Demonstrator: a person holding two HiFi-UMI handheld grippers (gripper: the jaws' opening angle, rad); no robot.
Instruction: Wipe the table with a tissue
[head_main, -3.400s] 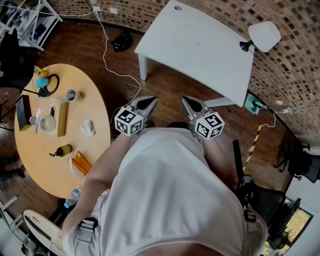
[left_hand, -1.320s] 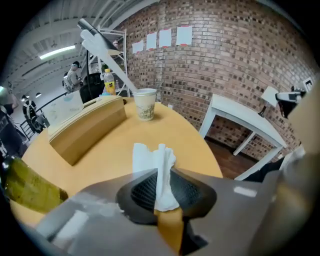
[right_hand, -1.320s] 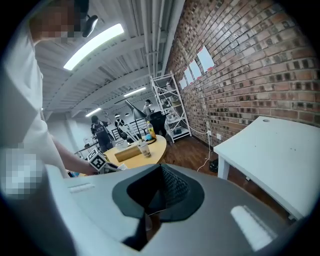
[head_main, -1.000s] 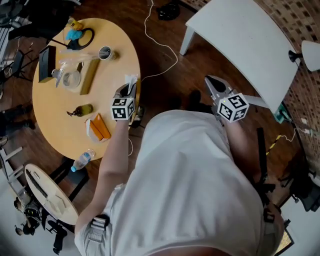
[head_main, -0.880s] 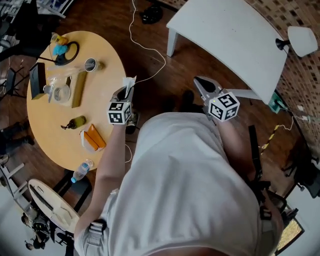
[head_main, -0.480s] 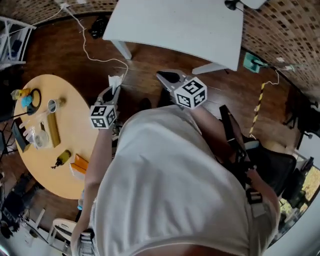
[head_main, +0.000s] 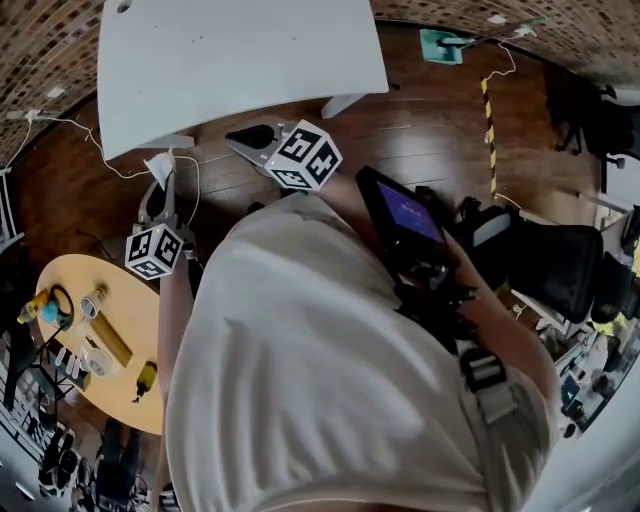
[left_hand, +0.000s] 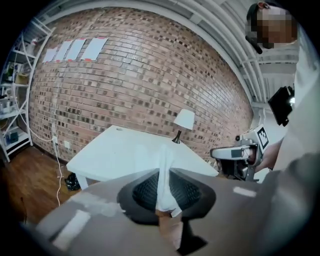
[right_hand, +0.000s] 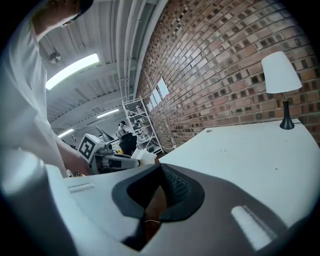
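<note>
Tissue (left_hand: 163, 152) sits pinched in left gripper (left_hand: 163, 175) jaws; right gripper (right_hand: 160, 171) jaws closed, empty.

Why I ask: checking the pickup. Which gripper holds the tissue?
The left gripper: a white tissue is pinched between its fingers. The right gripper has its fingers shut with nothing between them.

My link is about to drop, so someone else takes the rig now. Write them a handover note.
Left hand-held gripper: shut on the tissue, held above the floor, facing the white table.
Right hand-held gripper: shut, empty, beside it.
Done: tissue gripped. Left: set it on the table, likely the white one ahead, and wipe; tissue touches no table yet.
</note>
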